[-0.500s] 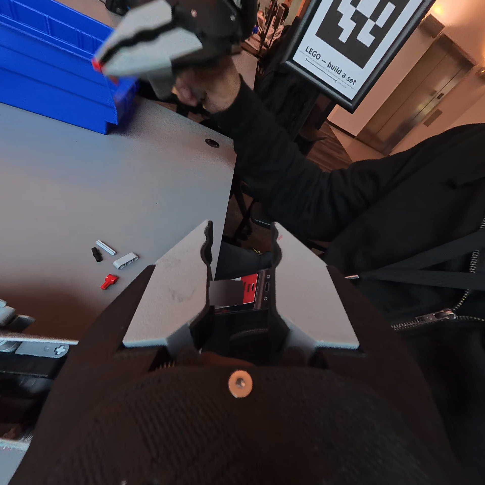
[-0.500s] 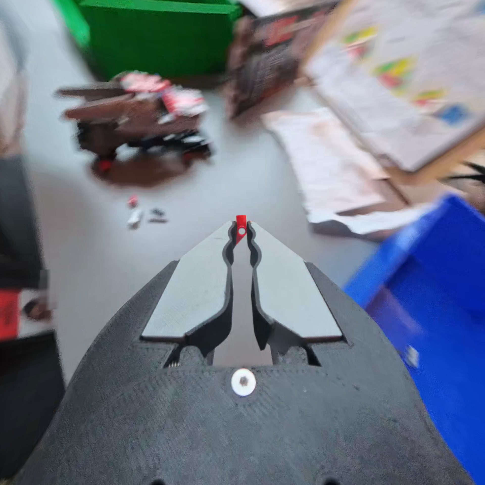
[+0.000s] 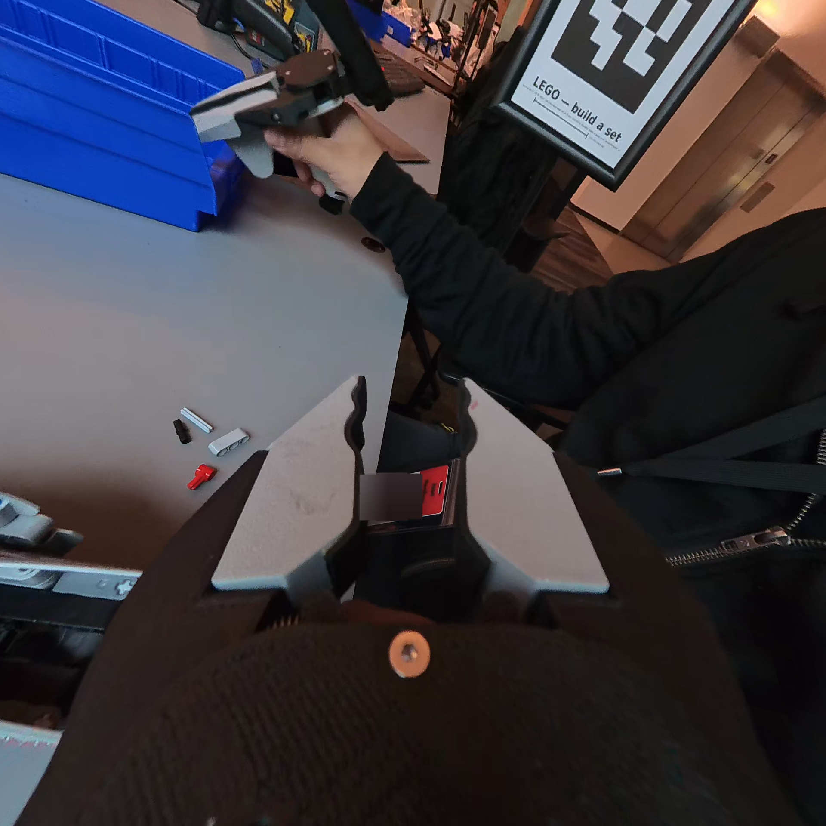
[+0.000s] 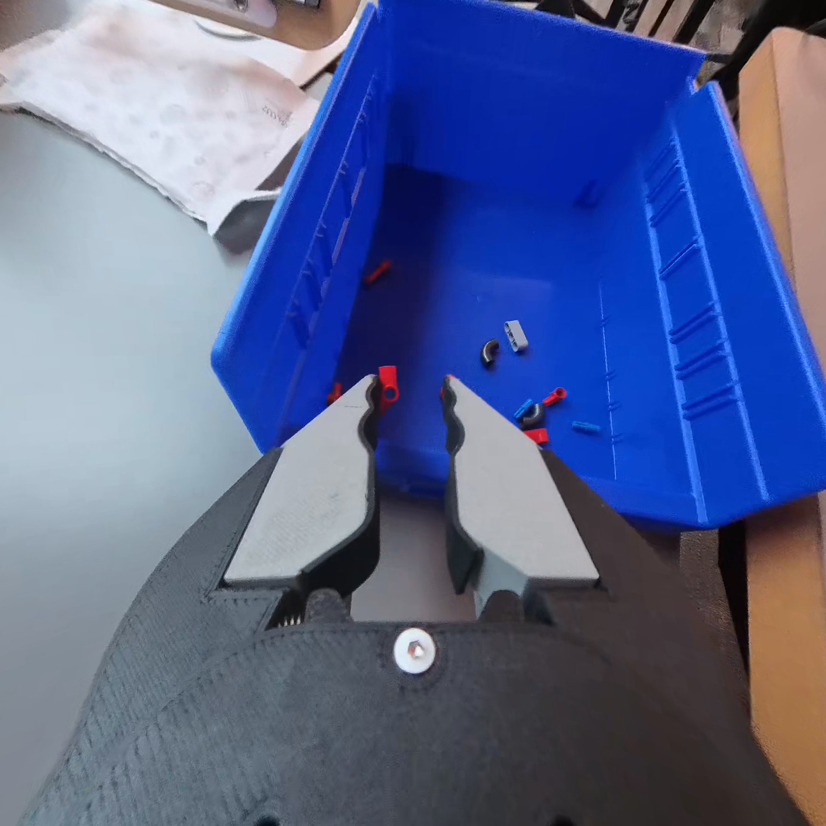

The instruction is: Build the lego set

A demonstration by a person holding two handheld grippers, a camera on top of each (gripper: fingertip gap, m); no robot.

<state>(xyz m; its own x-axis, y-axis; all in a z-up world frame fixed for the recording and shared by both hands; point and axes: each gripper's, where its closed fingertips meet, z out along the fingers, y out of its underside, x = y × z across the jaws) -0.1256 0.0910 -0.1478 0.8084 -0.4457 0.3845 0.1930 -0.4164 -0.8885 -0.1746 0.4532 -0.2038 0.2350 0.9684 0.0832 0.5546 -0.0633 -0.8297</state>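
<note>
Right wrist view | right tongs [image 4: 409, 389] spread over blue bin [image 4: 715, 277], red piece [image 4: 388, 384] at left tip | left tongs [image 3: 409, 402] spread, empty, at surface [image 3: 179, 313] edge

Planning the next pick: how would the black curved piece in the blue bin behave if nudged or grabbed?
The black curved piece is tiny and rounded, so it would probably rock or skid across the blue bin's smooth floor. It looks rigid and light; its curve may slip from flat jaws.

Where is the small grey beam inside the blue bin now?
In the right wrist view, the grey beam lies on the blue bin floor, right of centre, beside a black curved piece.
</note>
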